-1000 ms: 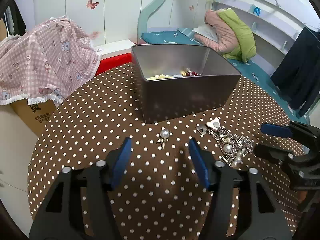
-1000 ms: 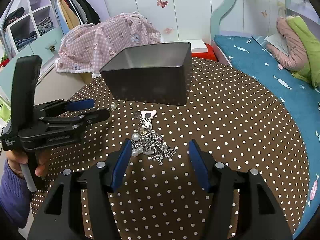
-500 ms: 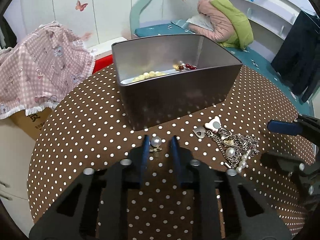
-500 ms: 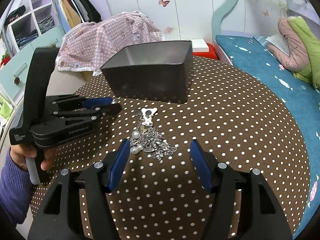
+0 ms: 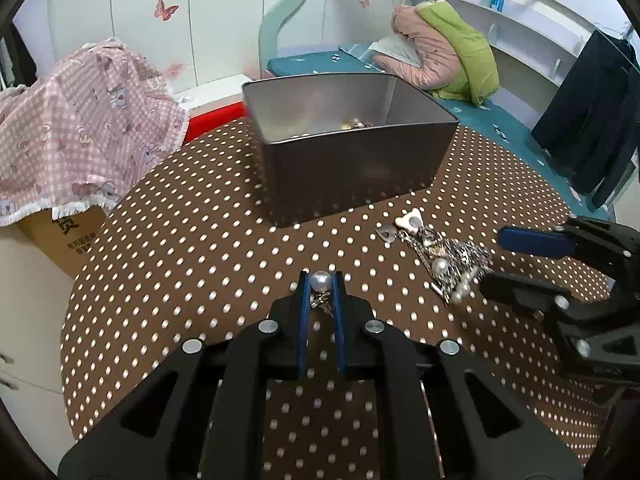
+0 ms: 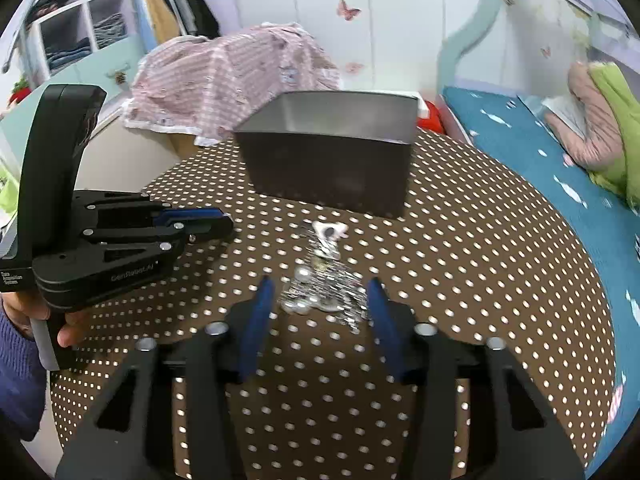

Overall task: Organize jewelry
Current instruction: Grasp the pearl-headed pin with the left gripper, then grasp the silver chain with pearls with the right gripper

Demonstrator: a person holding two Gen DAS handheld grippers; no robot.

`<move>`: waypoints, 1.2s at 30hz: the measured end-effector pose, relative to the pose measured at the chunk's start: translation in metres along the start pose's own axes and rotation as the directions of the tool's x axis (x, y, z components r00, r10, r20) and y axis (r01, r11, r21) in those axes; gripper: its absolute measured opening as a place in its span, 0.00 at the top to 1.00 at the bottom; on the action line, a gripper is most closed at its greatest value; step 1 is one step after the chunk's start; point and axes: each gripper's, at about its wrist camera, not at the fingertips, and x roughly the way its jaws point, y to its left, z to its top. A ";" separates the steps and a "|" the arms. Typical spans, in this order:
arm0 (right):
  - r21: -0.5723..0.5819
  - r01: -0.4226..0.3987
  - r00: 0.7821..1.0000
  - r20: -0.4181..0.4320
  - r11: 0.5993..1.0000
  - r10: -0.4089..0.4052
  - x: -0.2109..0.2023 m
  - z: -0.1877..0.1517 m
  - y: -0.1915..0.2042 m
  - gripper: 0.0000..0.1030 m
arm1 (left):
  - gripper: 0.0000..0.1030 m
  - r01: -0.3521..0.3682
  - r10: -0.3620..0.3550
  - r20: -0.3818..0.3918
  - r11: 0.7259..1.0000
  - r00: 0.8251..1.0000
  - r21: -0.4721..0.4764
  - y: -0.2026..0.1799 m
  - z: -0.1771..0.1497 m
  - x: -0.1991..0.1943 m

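Now the left tool [image 5: 320, 282] pinches the pearl earring [image 5: 320, 281] just above the counter [image 5: 180, 240], near the metal box [image 5: 352, 172]. It should lift slowly, because the round pearl probably slips easily. The right tool [image 6: 320, 296] stands spread around the jewelry pile [image 6: 324, 280]. Only the left view shows beads inside the box; the right view hides the earring.

White butterfly-stickered wall [image 5: 160, 20] behind a teal-covered bed [image 6: 520, 128] and open shelves [image 6: 68, 36].
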 end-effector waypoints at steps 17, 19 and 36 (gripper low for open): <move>-0.091 0.093 0.995 -0.031 0.991 -0.096 0.038 0.010 0.022 0.82 | 0.90 0.066 -0.064 0.043 0.997 0.997 -0.042 0.003 -0.012 -0.031; -0.106 0.106 0.993 -0.031 0.989 -0.110 0.039 0.010 0.023 0.84 | 0.90 0.072 -0.070 0.046 0.996 0.997 -0.043 0.003 -0.012 -0.032; 0.012 -0.003 1.000 0.018 1.000 0.003 0.016 0.016 0.002 0.91 | 0.90 0.125 -0.122 0.061 0.990 0.991 -0.060 0.005 -0.004 -0.039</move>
